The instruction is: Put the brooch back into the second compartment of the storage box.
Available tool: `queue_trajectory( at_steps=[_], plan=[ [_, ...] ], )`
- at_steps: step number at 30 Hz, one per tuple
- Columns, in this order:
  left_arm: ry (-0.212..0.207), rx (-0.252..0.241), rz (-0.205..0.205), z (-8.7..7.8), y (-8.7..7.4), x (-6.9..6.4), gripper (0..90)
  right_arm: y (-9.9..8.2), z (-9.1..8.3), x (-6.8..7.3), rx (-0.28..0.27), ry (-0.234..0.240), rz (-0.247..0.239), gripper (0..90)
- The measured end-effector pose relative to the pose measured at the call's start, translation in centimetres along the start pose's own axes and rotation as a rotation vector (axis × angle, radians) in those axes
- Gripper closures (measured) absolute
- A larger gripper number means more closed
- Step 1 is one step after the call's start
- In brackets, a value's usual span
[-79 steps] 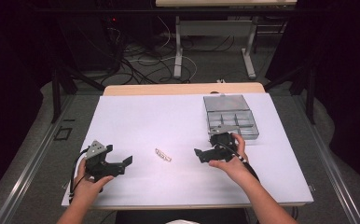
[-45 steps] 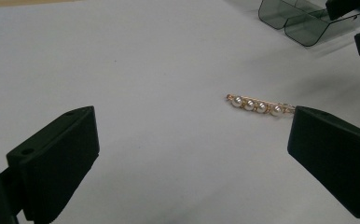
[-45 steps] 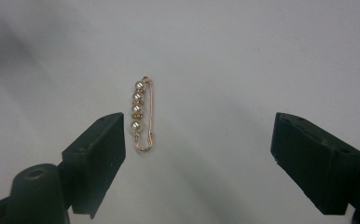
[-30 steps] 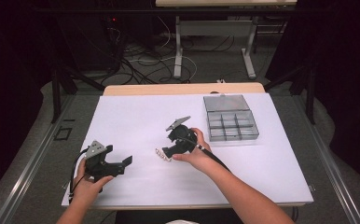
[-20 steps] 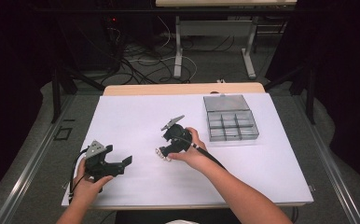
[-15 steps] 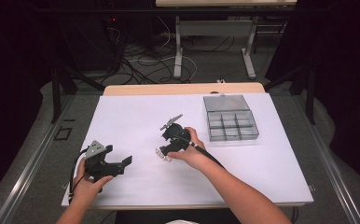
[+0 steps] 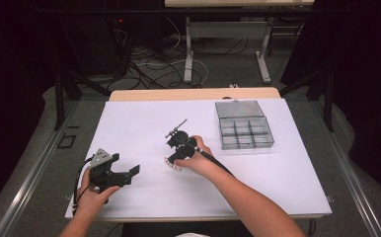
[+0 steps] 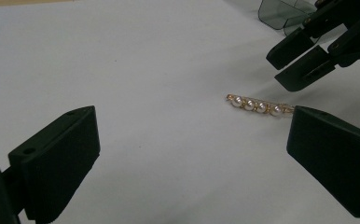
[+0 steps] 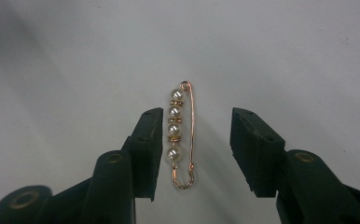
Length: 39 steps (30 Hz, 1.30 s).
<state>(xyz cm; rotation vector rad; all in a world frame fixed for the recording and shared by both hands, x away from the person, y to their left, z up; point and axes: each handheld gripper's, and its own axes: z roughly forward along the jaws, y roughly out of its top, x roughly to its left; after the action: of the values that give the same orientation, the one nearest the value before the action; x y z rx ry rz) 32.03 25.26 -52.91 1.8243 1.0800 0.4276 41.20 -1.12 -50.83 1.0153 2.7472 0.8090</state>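
Looking along its own jaws, the right gripper (image 9: 194, 140) shows four pearls on the brooch pin (image 9: 182, 135), lying on white table (image 9: 285, 56) between jaws just closing, not yet clamped; the hand tilts downward.

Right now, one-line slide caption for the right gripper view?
Right gripper straddles a pearl safety pin on the white table, jaws not yet pressing it.

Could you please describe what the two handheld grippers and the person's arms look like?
Both the left gripper and right gripper are black, with blocky jaws. The left carries a grey three-cornered plate and a black cable. The forearms are bare, no sleeves visible.
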Motion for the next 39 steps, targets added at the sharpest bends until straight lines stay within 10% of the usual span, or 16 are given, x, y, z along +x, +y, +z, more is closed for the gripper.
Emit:
queue_trajectory(
  at_steps=[39],
  plan=[
    [-0.007,0.0,0.005,0.0,0.0,0.0,2.2,0.4,3.3,0.7,0.071,0.043,0.096,75.5]
  ],
)
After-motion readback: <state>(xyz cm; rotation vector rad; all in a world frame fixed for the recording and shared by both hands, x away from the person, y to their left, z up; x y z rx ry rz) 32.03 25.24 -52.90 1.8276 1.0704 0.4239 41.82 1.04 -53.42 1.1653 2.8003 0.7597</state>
